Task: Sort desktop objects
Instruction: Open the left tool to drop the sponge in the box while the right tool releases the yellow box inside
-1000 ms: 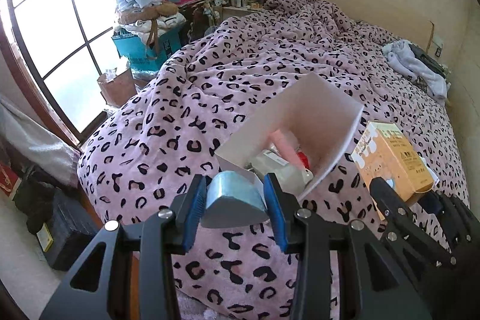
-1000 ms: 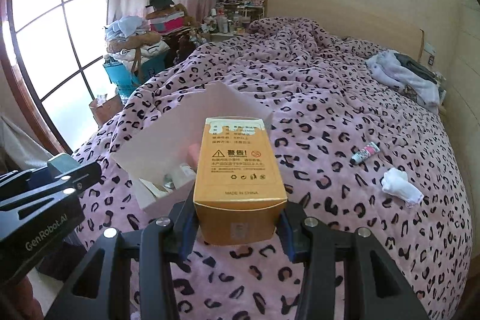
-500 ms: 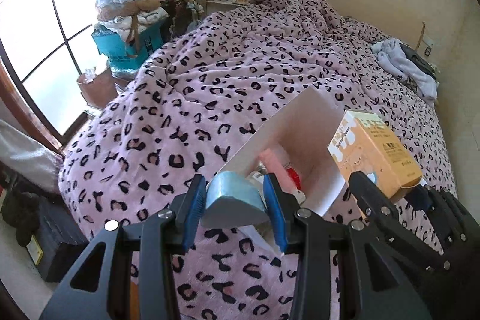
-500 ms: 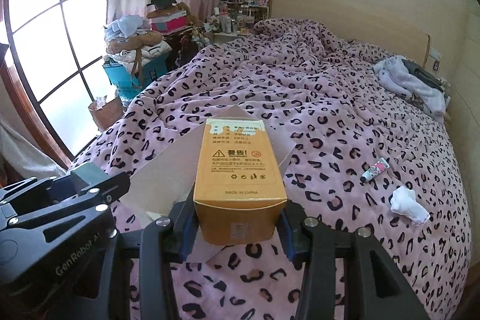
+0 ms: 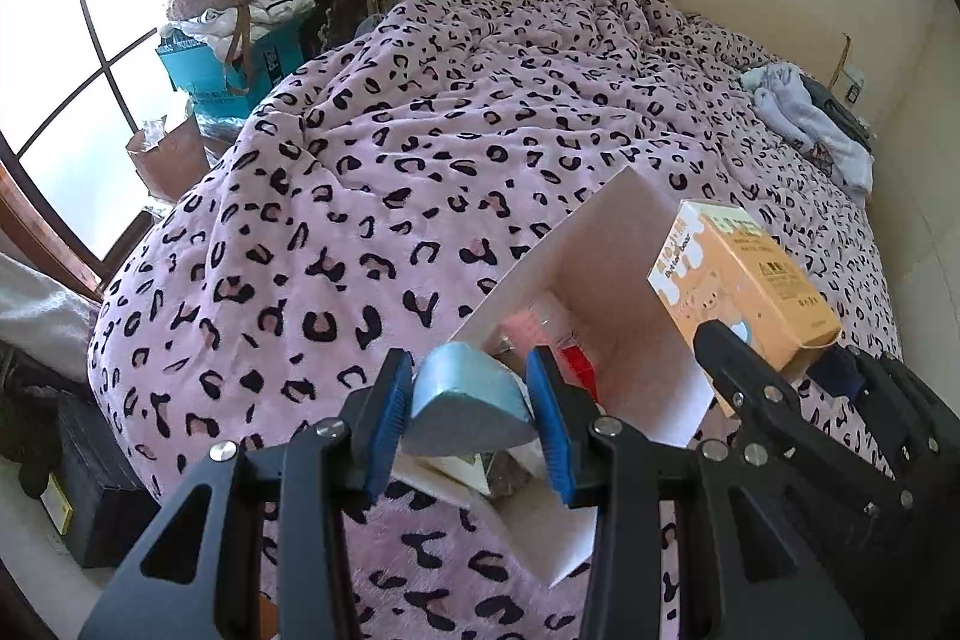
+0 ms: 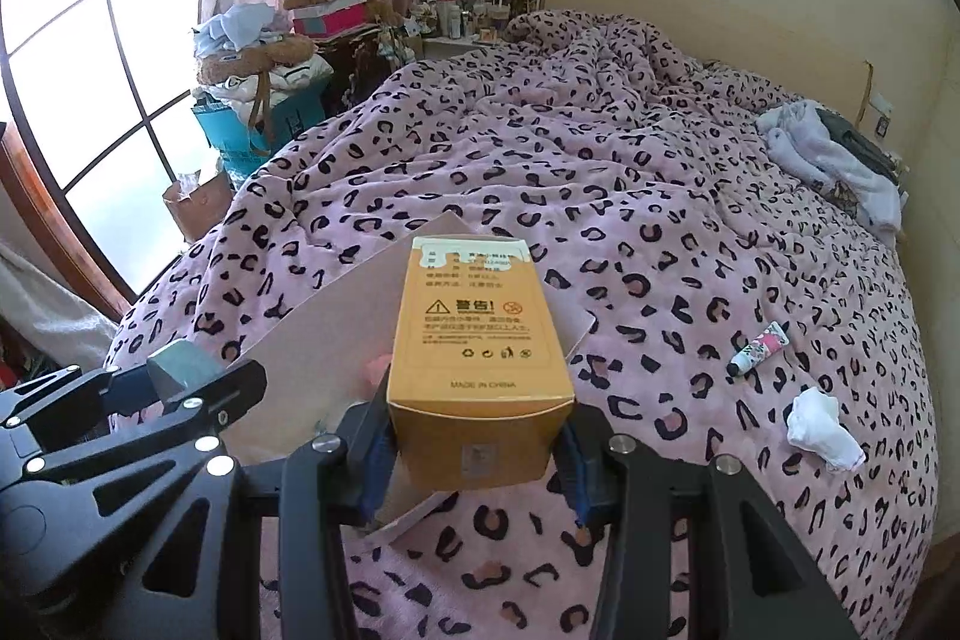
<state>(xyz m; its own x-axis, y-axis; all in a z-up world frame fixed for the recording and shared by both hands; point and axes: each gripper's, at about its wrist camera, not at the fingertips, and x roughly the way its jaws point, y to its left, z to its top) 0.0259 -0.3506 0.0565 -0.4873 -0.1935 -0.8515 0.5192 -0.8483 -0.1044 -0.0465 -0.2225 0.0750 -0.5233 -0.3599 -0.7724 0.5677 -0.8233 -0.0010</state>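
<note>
The white open-topped box (image 5: 624,292) sits on the pink leopard-print blanket (image 5: 420,148) of the bed, near the bed's near edge and toward its window-side corner. Inside it lie a pink item (image 5: 522,325) and a red one (image 5: 576,364); the rest of its contents are too hidden to name.

Right over the box's near wall, the left gripper (image 5: 474,412) has its blue pads closed on a pale blue, wedge-shaped object (image 5: 471,397), one pad against each side. The jaws stand only a narrow way apart, filled by that object. What the object is cannot be told from either view.

Just to the right of it, above the box's right wall, the right gripper (image 6: 474,454) clamps an orange carton (image 6: 480,352) by its near end, a jaw on each side, with the carton's printed warning label facing up. In the left wrist view the same carton (image 5: 744,292) hangs beside the box's opening, tilted, with the right gripper (image 5: 780,370) below it.

Farther right on the blanket, well apart from the box, lie a small floral-patterned tube (image 6: 757,347) and, nearer the bed's near edge, a crumpled white cloth (image 6: 819,427). A heap of pale clothing (image 6: 834,160) lies at the far right edge of the bed.
</note>
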